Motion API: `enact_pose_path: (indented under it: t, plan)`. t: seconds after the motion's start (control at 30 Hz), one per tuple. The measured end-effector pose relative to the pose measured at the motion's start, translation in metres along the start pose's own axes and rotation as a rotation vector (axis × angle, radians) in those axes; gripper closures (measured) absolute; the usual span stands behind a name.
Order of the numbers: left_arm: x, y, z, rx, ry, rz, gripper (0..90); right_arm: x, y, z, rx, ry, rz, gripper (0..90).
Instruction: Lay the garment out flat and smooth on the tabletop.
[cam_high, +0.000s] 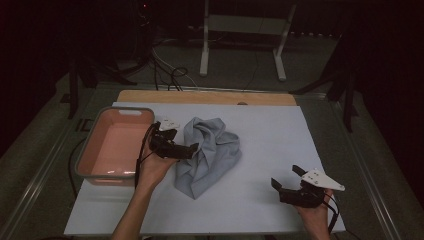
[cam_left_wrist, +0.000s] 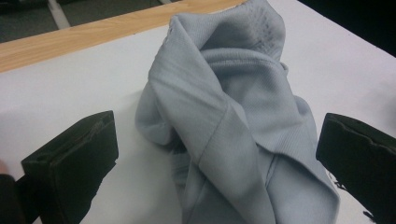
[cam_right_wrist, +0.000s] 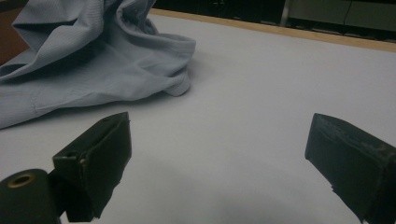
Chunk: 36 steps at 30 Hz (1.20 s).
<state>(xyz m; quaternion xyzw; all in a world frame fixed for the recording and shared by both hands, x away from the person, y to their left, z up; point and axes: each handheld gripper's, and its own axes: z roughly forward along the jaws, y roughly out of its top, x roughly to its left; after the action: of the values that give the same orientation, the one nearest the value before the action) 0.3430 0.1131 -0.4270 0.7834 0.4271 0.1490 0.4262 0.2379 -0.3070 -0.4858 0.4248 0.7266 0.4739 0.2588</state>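
Probably a lab or recording studio: dark surroundings, a white-covered table (cam_high: 280, 140), loose cables on the floor (cam_high: 167, 75) and a white metal stand (cam_high: 245, 30) behind

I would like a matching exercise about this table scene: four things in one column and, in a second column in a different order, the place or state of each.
Things:
1. grey cloth
2. pink tub
3. left gripper
4. right gripper

Places or states:
A. open, over bare white surface near the table's right front corner
B. crumpled in a heap near the middle of the table
C. open, at the cloth's left edge
D. at the table's left edge, nothing visible inside

Pairs: 1-B, 2-D, 3-C, 4-A
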Motion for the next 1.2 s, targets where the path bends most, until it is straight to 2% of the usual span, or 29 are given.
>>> enact_pose_path:
  t: [0.53,0.8,0.87,1.0,1.2]
  plan:
    - [-0.001,-0.023,-0.018,0.006,0.011,0.033,0.2,0.001,0.0,0.002,0.004,0.006,-0.007,7.1]
    - [0.002,-0.033,-0.022,-0.009,0.009,0.019,0.2,0.001,-0.001,0.003,0.004,0.006,-0.004,7.1]
    - [0.002,-0.034,-0.023,0.002,0.017,0.031,0.2,0.002,-0.001,0.003,0.007,0.006,-0.009,7.1]
    - [0.001,-0.037,-0.026,-0.013,0.019,0.02,0.2,0.004,0.0,0.003,0.009,0.008,-0.015,7.1]
    - [-0.001,-0.036,-0.029,-0.016,0.027,0.026,0.2,0.011,0.002,0.004,0.004,0.024,-0.006,7.1]
